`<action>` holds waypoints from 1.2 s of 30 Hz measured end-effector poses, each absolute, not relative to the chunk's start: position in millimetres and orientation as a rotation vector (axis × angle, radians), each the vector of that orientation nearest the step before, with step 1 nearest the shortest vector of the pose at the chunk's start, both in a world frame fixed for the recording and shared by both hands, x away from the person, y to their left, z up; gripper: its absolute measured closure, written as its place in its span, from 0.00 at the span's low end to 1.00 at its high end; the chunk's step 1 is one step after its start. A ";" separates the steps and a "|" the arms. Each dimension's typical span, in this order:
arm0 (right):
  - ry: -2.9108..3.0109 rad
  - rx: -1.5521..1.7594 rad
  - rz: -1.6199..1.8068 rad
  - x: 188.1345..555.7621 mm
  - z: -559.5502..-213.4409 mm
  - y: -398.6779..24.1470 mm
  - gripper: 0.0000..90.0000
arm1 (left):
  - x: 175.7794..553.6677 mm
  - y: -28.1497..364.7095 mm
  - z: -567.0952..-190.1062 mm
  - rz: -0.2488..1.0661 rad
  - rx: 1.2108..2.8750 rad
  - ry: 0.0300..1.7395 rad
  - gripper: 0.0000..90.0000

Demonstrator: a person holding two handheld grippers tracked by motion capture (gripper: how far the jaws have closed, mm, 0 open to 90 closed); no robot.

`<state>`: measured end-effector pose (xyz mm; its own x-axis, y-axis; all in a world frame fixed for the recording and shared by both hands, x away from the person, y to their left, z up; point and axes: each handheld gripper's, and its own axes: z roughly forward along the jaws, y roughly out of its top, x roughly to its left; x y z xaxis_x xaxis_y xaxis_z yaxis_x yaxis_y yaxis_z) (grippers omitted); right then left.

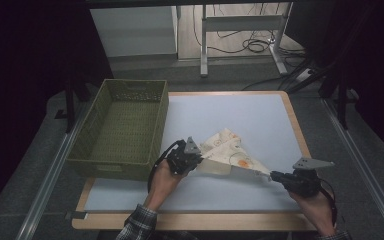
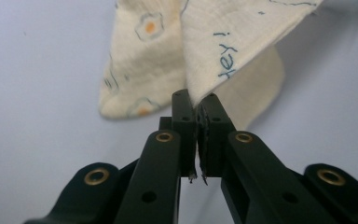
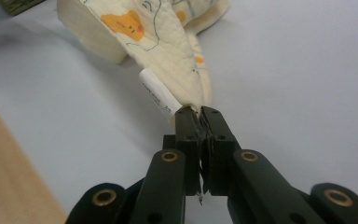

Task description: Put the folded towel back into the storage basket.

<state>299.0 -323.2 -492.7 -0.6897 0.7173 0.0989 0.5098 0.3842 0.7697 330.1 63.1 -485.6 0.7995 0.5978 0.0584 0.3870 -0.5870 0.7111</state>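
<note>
Each hand-held gripper, left (image 1: 198, 161) and right (image 1: 271, 176), is clamped on a corner of the printed cloth (image 1: 228, 150). To do the step well, the person should keep the cloth taut between them and lift both evenly so no corner slips.

**Printed cloth: condition and position**

The cloth (image 1: 228, 152) is cream-coloured, quilted fabric printed with small orange figures and blue line drawings; blue lettering shows in the left gripper view. A white label (image 3: 157, 95) projects from one edge. The cloth is folded over itself into a rough triangle. Two corners are raised off the tabletop (image 1: 260, 120) and pinched, one at each near end; the fabric stretches between them. The far portion droops onto the white surface, near the middle of the tabletop.
</note>
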 end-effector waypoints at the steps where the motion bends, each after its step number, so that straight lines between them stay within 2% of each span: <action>1: 2.405 1.081 1.201 296.0 -493.6 -321.8 0.96 | 324.6 65.6 -487.1 0.364 2.267 0.723 0.97; 5: 2.458 1.073 1.191 282.0 -501.9 -319.3 0.96 | 300.7 71.8 -504.6 0.256 2.263 0.725 0.96; 8: 2.473 1.084 1.183 277.9 -507.2 -320.2 0.95 | 296.0 72.6 -513.3 0.224 2.265 0.732 0.92; 9: 2.481 1.095 1.173 275.5 -511.6 -322.0 0.95 | 295.3 73.8 -516.6 0.215 2.262 0.740 0.81; 10: 2.481 1.095 1.173 275.5 -511.6 -322.0 0.95 | 295.4 75.8 -518.9 0.211 2.255 0.751 0.81; 13: 2.473 1.112 1.188 272.4 -510.9 -328.4 0.93 | 296.5 85.9 -519.5 0.208 2.228 0.790 0.69; 19: 2.412 1.134 1.188 271.9 -495.8 -345.8 0.86 | 298.9 93.9 -507.9 0.250 2.179 0.837 0.59; 26: 2.396 1.113 1.215 297.6 -492.4 -333.8 0.82 | 321.6 82.7 -500.4 0.285 2.152 0.867 0.58; 36: 2.474 1.016 1.178 359.3 -504.1 -262.4 0.79 | 381.1 63.4 -516.0 0.324 2.130 0.985 0.56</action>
<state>359.3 -262.4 -504.1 -0.7372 0.6693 0.0929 0.4939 0.4399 0.7500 381.1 63.4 -516.0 0.6715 0.7368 -0.0790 0.5459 -0.4198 0.7251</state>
